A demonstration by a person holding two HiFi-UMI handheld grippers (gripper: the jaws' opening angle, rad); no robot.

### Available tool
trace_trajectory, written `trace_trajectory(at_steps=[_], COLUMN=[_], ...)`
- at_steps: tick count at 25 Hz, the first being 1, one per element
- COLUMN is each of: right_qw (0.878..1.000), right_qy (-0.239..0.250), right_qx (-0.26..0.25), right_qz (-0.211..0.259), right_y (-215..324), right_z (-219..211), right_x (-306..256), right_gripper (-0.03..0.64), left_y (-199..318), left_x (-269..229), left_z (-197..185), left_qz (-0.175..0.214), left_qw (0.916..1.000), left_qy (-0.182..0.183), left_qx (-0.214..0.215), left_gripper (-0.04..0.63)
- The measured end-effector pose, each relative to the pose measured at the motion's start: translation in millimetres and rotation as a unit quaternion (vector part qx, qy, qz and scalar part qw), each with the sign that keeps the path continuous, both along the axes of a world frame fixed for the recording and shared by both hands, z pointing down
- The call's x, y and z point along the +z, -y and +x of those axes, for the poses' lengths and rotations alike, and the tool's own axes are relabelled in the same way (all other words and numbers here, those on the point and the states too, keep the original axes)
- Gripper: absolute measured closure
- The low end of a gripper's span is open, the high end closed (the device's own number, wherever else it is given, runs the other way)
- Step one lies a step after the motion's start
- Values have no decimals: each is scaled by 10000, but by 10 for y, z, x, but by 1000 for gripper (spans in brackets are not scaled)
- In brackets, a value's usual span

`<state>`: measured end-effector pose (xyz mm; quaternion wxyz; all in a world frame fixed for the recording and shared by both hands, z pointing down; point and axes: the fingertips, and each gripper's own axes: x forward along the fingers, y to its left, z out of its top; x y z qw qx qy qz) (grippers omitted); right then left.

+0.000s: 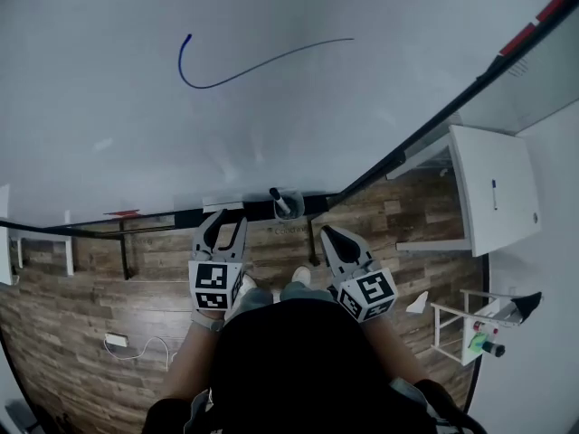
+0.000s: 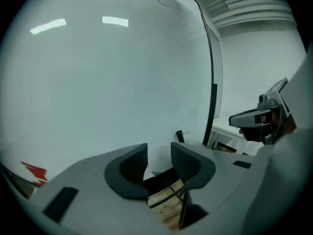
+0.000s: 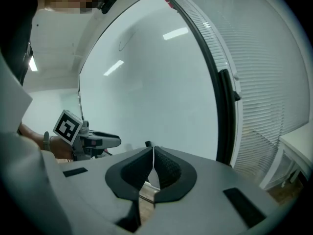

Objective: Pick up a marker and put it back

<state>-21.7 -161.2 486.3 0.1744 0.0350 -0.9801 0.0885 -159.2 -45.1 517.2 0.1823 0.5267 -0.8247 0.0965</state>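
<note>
The left gripper (image 1: 224, 231) hangs with its jaws wide and nothing between them, just left of the marker (image 1: 280, 201). The marker stands tilted in what looks like a small holder (image 1: 291, 212) at the whiteboard's (image 1: 271, 125) lower edge. To pick it up cleanly, straddle the exposed upper end squarely and close above the holder's rim. The right gripper (image 1: 331, 238) idles nearby, pinched together and empty.

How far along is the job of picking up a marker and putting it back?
Looks done: a blue line crosses the whiteboard, and the marker stands in its cup at the board's bottom edge. In hand: nothing; the left tool is open and empty, the right tool shut on nothing. Left: probably nothing, unless the pick-up has not begun.
</note>
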Motion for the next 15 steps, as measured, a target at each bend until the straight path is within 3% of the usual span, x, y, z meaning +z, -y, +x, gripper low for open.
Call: trace_trajectory(at_steps=[15], right_qw=[9875], right_qy=[155], right_qx=[-1567], right_qz=[33], right_y=[-864], right_z=[-746], right_x=[-114], right_gripper=[586], left_y=[-1072], left_x=[-272], left_z=[-164], left_qz=[316], left_qw=[9931], left_qy=[82], left_qx=[-1127], left_gripper=[472])
